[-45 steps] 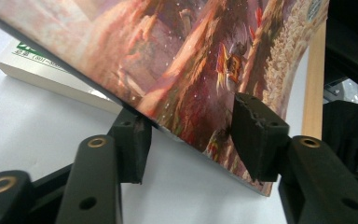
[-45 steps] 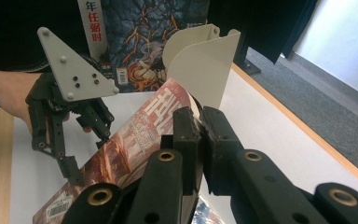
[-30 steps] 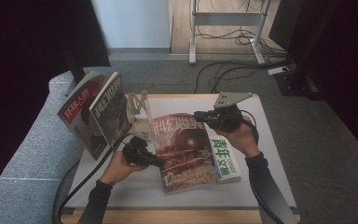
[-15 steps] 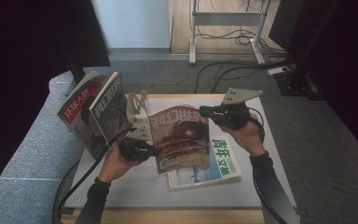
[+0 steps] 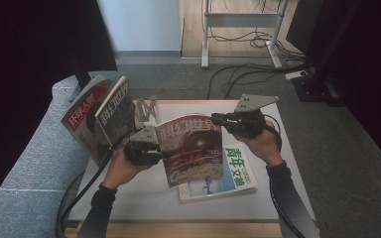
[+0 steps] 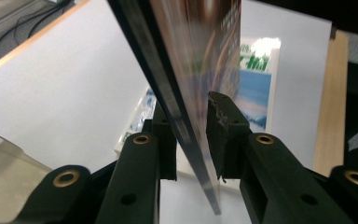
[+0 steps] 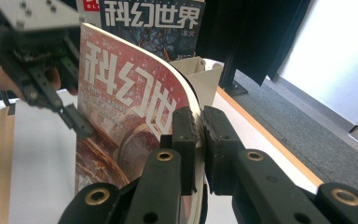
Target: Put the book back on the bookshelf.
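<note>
High view: set above the person's side of the white-topped bench, facing forward and down; far enough to take in the whole top, the grey carpet and the cables beyond.
Left gripper view: rides on the left hand-held gripper, looking along its black jaws, very near the edge of the red-covered glossy magazine, with the bench top behind.
Right gripper view: rides on the right hand-held gripper, facing across the bench toward the person's other hand, close on the magazine cover.
Shared: all three show the red magazine; the high and left views also share the green-and-white book lying flat.
</note>
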`<state>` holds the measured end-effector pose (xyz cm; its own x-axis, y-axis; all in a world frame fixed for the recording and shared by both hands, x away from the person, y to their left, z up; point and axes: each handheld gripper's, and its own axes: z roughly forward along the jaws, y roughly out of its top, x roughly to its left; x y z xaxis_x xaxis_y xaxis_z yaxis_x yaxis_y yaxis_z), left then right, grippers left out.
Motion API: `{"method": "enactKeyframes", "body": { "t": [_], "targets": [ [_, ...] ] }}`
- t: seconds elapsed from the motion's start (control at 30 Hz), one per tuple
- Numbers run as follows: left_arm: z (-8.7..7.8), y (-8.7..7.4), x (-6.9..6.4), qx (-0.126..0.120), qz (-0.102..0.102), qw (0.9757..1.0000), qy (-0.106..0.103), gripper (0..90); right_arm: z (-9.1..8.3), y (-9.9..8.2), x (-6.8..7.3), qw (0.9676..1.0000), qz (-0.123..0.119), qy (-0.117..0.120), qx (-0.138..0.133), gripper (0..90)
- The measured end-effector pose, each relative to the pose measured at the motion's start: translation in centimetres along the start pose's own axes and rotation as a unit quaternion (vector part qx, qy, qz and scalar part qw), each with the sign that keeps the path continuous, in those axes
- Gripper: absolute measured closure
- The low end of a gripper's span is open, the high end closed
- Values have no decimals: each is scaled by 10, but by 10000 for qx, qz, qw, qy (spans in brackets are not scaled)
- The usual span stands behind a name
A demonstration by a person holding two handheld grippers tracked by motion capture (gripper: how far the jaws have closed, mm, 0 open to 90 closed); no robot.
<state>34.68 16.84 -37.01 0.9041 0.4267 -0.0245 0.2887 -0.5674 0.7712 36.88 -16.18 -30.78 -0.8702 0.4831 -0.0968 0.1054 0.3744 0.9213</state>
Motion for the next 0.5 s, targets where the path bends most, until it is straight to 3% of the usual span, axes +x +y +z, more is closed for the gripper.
{"method": "enactKeyframes", "body": {
  "t": [0.27,0.5],
  "targets": [
    [-15,27,4,-203,44,9998,9,724,-1,-1,0,10000,-5,6,-9,823],
    [-23,45,3,-340,70,9992,196,732,-2,-2,-1,10000,-4,16,-17,819]
  ]
}}
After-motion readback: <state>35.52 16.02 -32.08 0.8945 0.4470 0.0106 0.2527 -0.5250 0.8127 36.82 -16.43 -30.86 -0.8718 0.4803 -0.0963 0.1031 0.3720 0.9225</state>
